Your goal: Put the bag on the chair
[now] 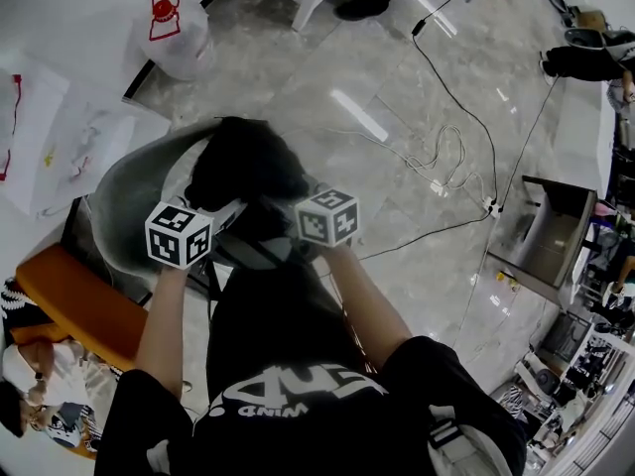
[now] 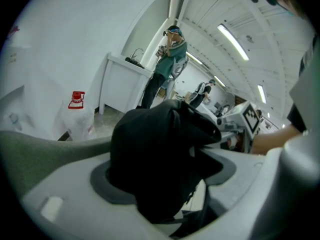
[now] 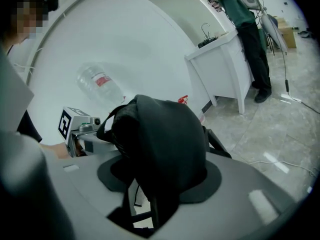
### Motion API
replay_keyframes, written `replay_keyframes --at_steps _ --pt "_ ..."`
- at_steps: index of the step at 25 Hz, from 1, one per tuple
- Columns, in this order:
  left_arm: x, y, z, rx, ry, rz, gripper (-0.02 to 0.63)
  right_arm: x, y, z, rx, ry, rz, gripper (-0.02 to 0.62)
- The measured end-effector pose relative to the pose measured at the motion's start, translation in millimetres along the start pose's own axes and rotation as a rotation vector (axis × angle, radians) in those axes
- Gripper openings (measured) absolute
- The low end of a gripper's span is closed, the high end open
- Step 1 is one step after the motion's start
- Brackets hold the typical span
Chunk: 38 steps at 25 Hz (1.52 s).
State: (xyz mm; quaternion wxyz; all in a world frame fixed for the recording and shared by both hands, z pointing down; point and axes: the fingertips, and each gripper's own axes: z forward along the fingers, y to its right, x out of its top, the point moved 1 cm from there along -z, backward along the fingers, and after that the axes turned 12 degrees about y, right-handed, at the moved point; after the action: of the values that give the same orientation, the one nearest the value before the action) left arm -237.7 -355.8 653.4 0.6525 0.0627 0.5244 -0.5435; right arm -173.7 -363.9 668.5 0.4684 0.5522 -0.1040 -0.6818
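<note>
Bag (image 1: pixel 248 162) on chair (image 1: pixel 124 191) looks soft and floppy, best gripped by its top; left tongs (image 2: pixel 162 176) and right tongs (image 3: pixel 159 176) spread loose around it.

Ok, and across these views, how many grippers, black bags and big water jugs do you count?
Grippers: 2, the left gripper and the right gripper
black bag: 1
water jug: 1
Total: 4
</note>
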Motion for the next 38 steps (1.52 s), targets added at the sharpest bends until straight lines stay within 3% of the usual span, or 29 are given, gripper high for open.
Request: replay_keyframes --at_steps 2,5,12,16,20,27,34,38 --pt "0.5 4.6 -4.0 0.017 0.003 -0.003 0.412 3.4 -5.2 -8.4 0.000 0.015 0.008 0.262" --pt "-0.6 12.4 -14.3 0.045 -0.003 0.007 0.474 6.2 -15.1 -22.1 0.001 0.027 0.014 0.299" --pt "7.1 35.2 -46.7 0.112 0.015 0.015 0.491 7.5 -37.5 -58.2 -0.013 0.029 -0.028 0.344" --pt "13.3 53.9 -64.9 0.151 0.031 0.034 0.495 14.0 -49.3 -85.7 -0.005 0.048 -0.055 0.344" --pt "32.6 82.5 -82.6 0.163 0.105 0.047 0.495 29.5 -66.1 -116.0 0.014 0.086 -0.091 0.342" --pt "51.8 145.6 -93.6 0.129 0.170 0.092 0.495 56.5 -96.7 -163.0 0.063 0.140 -0.157 0.337" --pt "55.9 202.0 -108.5 0.074 0.221 0.115 0.492 58.2 -121.5 -204.2 0.113 0.154 -0.215 0.330" --pt "59.6 223.1 -124.7 0.052 0.258 0.143 0.460 58.4 -139.1 -222.3 0.147 0.176 -0.230 0.290"
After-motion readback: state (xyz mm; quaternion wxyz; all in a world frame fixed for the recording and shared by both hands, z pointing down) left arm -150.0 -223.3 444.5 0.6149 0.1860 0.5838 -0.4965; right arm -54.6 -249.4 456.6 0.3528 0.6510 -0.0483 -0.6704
